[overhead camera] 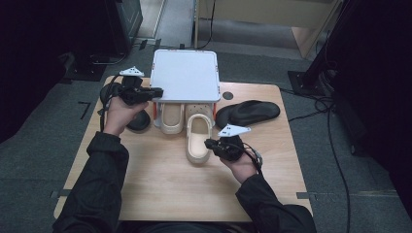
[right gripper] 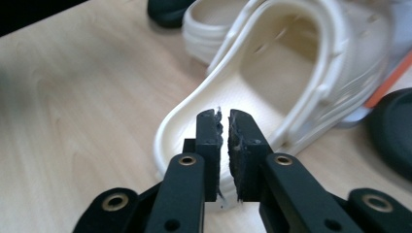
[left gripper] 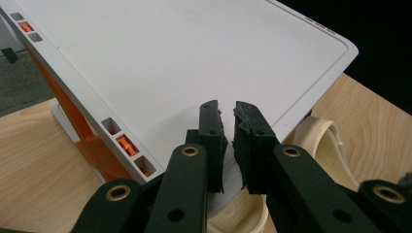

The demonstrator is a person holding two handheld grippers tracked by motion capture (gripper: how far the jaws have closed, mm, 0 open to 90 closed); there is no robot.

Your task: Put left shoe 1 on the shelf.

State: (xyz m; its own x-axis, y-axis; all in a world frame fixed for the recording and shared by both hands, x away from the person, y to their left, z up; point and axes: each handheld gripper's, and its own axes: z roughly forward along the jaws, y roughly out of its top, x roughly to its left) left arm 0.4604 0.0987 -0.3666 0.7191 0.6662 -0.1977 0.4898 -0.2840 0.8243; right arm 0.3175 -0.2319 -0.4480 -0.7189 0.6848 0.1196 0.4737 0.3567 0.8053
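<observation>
Cream rubber sits pinched between the right gripper's point(right gripper: 222, 121) jaws: the heel rim of the near clog point(overhead camera: 198, 138), gripped, I judge, to slide it under the white rack point(overhead camera: 184, 75). Left gripper point(left gripper: 227, 114) rests over the rack's corner, jaws nearly together on nothing, perhaps steadying it. Second clog point(overhead camera: 171, 116) already lies beneath; black sandals point(overhead camera: 248, 112) flank it.

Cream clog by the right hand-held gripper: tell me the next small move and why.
Probably slide the cream clog forward under the white rack, beside its mate. The right hand-held gripper seems to pinch its heel rim, and the clog sits only partly under the shelf.
</observation>
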